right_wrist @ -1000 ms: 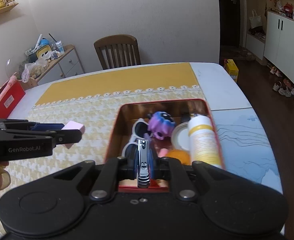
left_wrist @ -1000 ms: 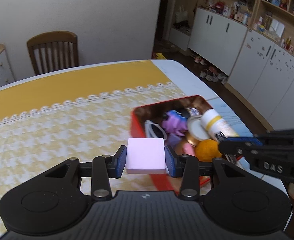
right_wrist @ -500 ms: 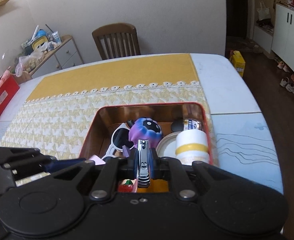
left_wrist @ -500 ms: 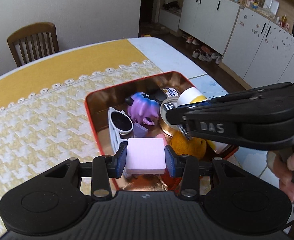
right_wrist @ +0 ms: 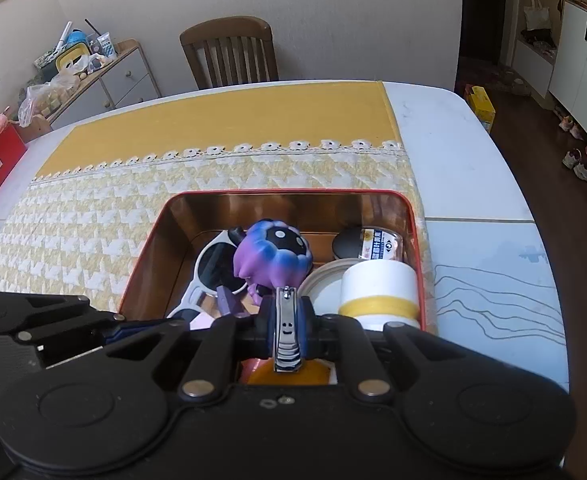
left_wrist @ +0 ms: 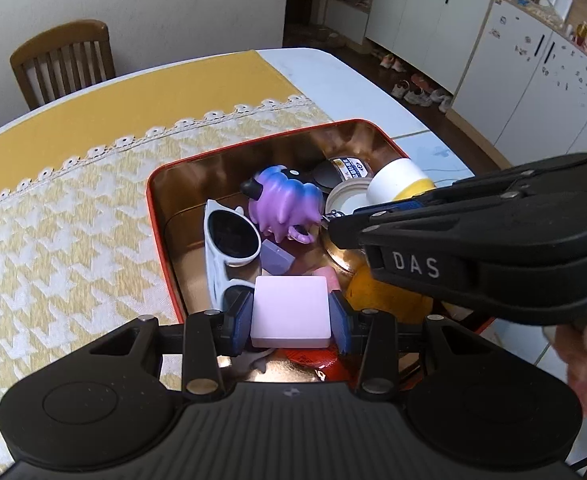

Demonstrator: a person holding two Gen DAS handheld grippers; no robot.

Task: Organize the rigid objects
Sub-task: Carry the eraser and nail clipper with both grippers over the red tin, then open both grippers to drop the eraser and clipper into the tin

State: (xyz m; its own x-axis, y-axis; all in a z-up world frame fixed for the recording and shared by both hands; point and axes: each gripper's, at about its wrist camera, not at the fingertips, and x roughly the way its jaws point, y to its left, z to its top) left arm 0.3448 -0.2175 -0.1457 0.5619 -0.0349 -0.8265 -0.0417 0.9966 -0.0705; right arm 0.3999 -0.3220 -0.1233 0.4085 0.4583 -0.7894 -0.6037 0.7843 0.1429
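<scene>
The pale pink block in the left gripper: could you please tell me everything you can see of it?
The pale pink block is a flat, square slab with rounded corners and a smooth, matte, plain face; its material looks like rubber or soap, though I cannot tell which. The left gripper clamps it by two opposite edges, its blue pads pressing each side. It hangs above the near end of the red tin, touching nothing else.

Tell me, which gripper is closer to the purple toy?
Right. The right gripper, shut on the nail clipper, has its tip beside the purple toy. The left gripper, holding the pink block, sits farther back over the tin.
</scene>
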